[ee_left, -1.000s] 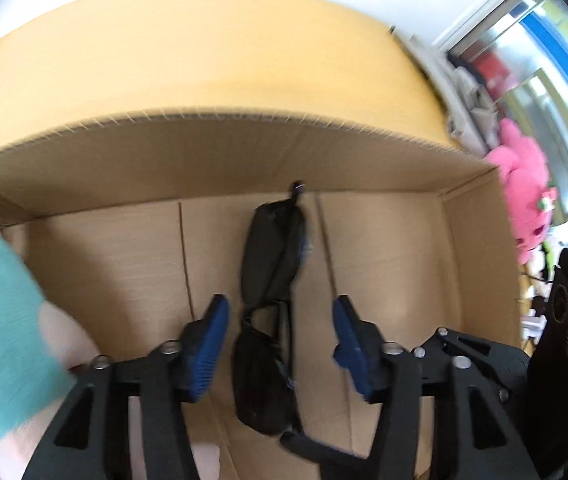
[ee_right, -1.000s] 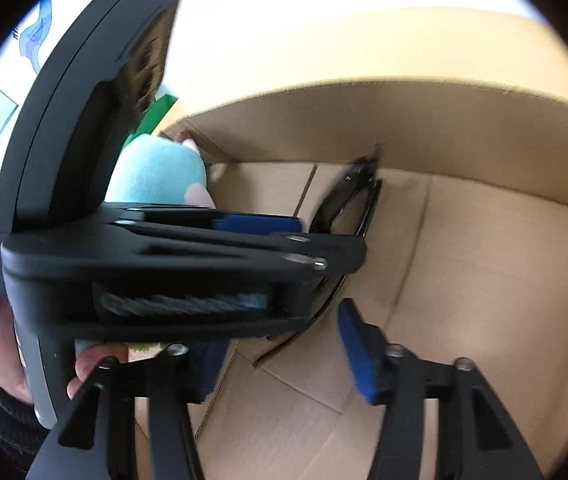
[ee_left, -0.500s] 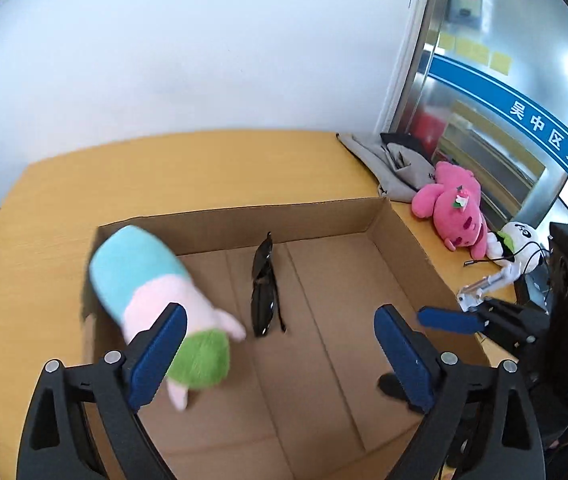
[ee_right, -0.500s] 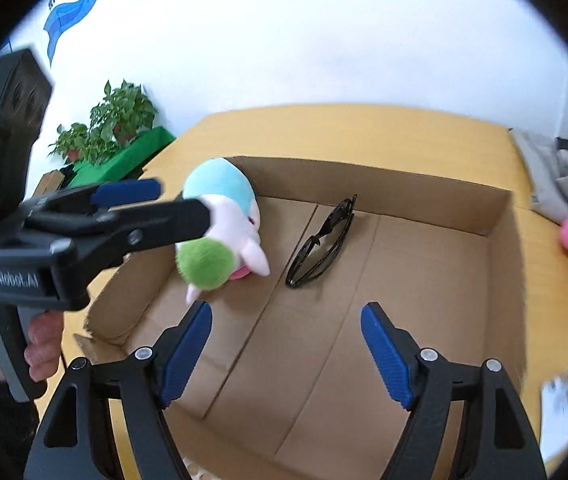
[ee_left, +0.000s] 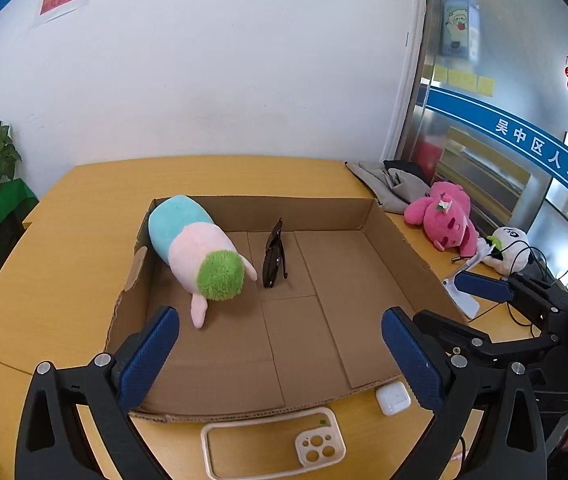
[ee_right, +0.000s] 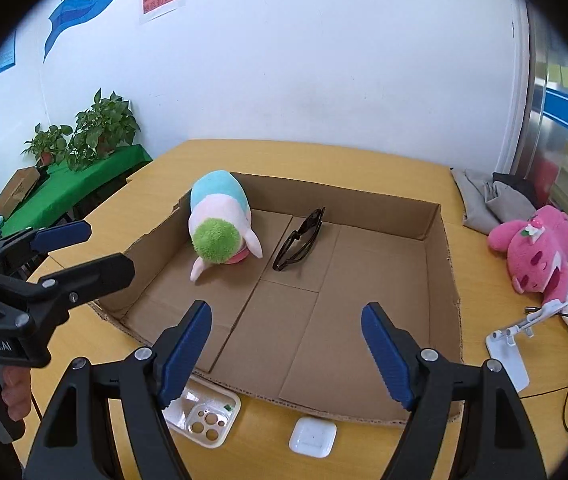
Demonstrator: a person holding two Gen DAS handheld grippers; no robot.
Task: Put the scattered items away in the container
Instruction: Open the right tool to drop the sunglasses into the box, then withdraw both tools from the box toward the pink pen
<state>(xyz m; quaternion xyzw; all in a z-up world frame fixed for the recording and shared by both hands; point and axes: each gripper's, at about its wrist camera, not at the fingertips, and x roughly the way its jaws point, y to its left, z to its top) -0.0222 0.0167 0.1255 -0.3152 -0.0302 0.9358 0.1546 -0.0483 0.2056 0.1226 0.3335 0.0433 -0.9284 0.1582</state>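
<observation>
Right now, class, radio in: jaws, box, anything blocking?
Left gripper jaws opening, empty. Right gripper open, empty. Plush toy, sunglasses in box; phone case, earbud case outside. Nothing blocking.

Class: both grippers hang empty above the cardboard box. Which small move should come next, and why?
Probably lower the right gripper onto the white earbud case. It and the phone case lie outside the box, while the plush toy and sunglasses are inside.

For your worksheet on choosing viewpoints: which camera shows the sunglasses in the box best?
The right wrist view: the sunglasses lie angled, lenses and frame visible. The left wrist view shows them nearly end-on, a narrow dark shape.
</observation>
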